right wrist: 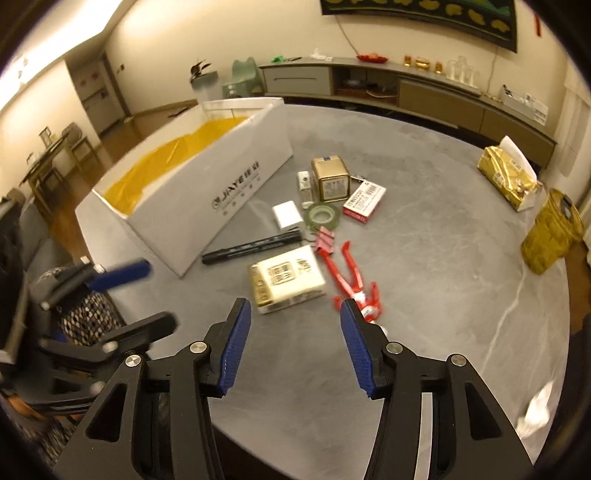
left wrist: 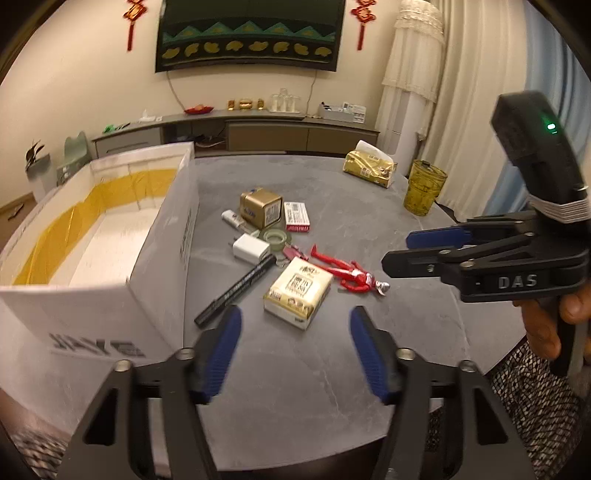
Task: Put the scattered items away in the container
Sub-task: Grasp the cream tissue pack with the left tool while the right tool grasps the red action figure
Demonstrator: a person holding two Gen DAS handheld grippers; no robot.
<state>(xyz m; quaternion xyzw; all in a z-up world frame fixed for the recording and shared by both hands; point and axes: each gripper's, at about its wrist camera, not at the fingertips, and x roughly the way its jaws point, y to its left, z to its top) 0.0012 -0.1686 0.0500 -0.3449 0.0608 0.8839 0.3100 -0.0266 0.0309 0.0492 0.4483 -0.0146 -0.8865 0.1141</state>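
Both tongs, left (left wrist: 295, 325) and right (right wrist: 293, 319), hang spread and empty above the grey worktop (right wrist: 424, 258), where scattered items, cream box (right wrist: 287, 278) nearest, lie beside the white container (left wrist: 122, 236); crowding risks nudging the red figure (right wrist: 351, 280).

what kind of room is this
Most likely a home living room: a wall-mounted television under a cloth cover, a long low cabinet beneath it, and curtains beside them.

Matt grey stone-look table (left wrist: 332, 369), white cardboard box (left wrist: 159, 266), glossy gold tin (left wrist: 260, 208)
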